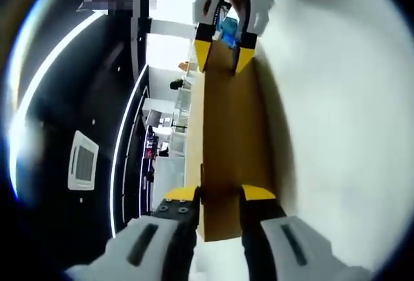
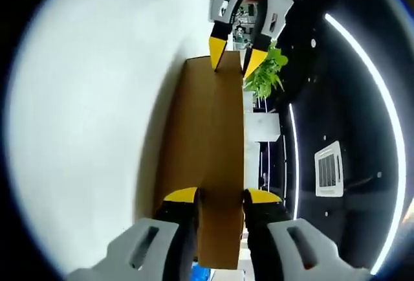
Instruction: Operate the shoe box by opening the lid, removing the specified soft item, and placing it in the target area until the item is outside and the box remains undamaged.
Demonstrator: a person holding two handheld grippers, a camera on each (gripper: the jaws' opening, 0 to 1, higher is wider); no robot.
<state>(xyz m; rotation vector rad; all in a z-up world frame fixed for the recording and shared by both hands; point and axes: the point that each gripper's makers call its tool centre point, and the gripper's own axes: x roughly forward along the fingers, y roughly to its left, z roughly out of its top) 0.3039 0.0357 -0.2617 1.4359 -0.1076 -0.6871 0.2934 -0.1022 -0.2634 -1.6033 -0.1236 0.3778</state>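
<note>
In the left gripper view, the left gripper [image 1: 220,193] has its yellow-tipped jaws clamped on the near end of a long brown cardboard lid [image 1: 229,138], one jaw on each face of the panel. The lid runs straight away from the jaws to its far end, where the right gripper [image 1: 224,57] pinches it in the same way. To one side of the lid lies a pale white counter [image 1: 336,112]; to the other, a dark ceiling with light strips and a square vent [image 1: 82,160], the whole scene rolled on its side.

The right gripper view gives the mirror picture: the right gripper's jaws close on the near end of the lid [image 2: 217,158], the left gripper grips the far end, and a green plant [image 2: 264,74] shows just beyond it. Whether the box body hangs beneath the lid cannot be told.
</note>
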